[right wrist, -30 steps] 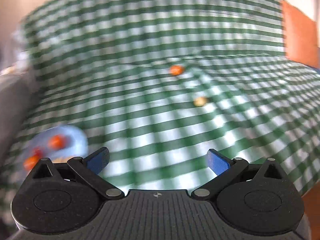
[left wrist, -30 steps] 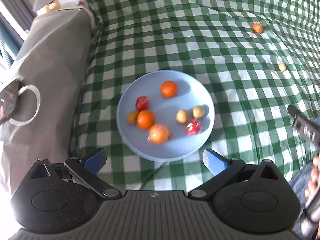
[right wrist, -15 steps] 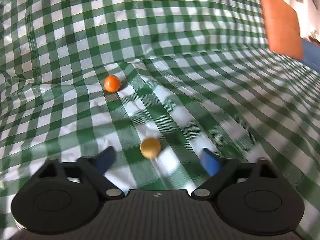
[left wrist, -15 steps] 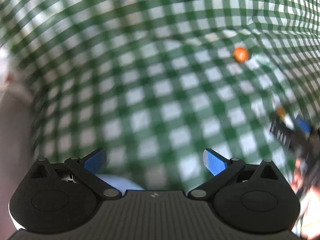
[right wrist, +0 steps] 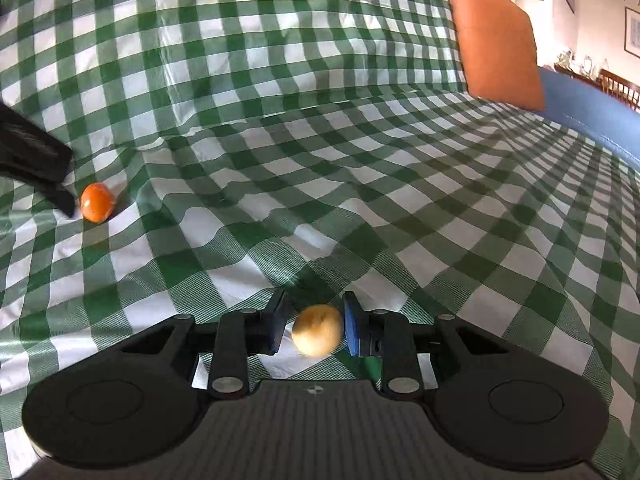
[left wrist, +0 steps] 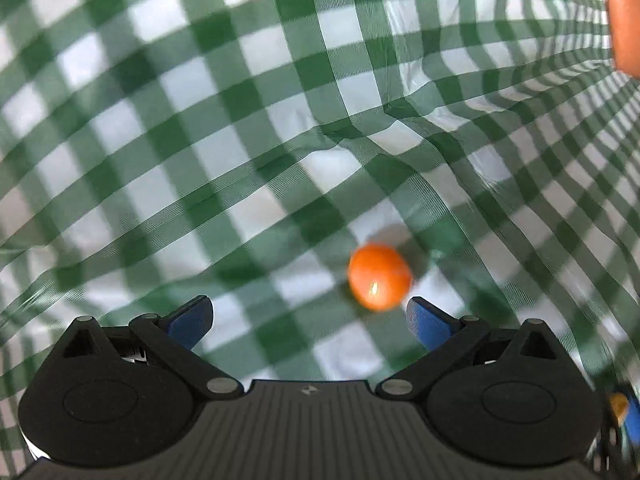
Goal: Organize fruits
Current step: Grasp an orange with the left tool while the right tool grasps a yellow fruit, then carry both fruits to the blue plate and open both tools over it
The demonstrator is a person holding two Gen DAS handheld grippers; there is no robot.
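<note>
The right gripper has just been closing and now holds a small yellow fruit between its pads to lift it, while the left gripper, jaws wide, nears an orange fruit lying just ahead on the checked cloth.

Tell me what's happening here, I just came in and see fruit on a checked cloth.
A person is gathering loose fruit with a tool in each hand. The right tool has just closed around a small yellow fruit on the green checked cloth. The left tool is open, with an orange fruit just ahead of its right finger, not yet gripped.
</note>
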